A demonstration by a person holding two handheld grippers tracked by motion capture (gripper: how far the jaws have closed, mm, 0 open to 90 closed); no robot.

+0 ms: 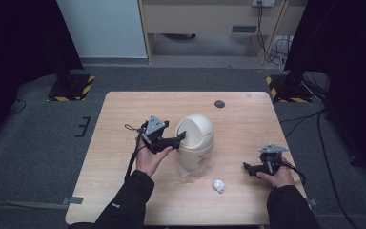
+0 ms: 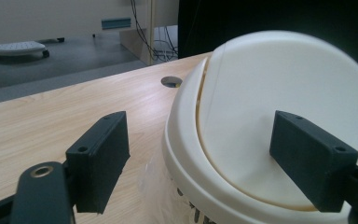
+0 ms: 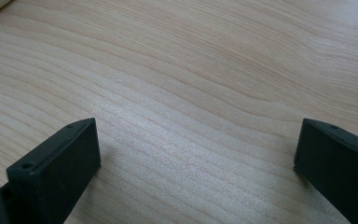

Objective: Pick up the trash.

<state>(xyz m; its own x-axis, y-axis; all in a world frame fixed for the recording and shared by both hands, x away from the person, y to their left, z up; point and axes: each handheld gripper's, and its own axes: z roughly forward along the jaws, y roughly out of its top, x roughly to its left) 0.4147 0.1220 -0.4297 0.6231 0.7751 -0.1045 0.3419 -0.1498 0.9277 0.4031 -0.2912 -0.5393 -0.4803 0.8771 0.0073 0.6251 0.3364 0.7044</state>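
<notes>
The work looks barely begun: the cream swing-lid bin stands mid-table, its lid unpushed, and the crumpled paper ball lies loose near its right. The left gripper, jaws spread, meets the lid; the right gripper rests spread, holding nothing. The wooden table stands on grey carpet.

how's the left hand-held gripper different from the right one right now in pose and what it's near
The left hand-held gripper is held up off the table, its jaws at the dome lid of the cream bin; the right hand-held gripper sits low by the table's right edge, over bare wood. The left points right toward the bin; the right points left, toward the crumpled paper ball. Both are open and hold nothing.
</notes>
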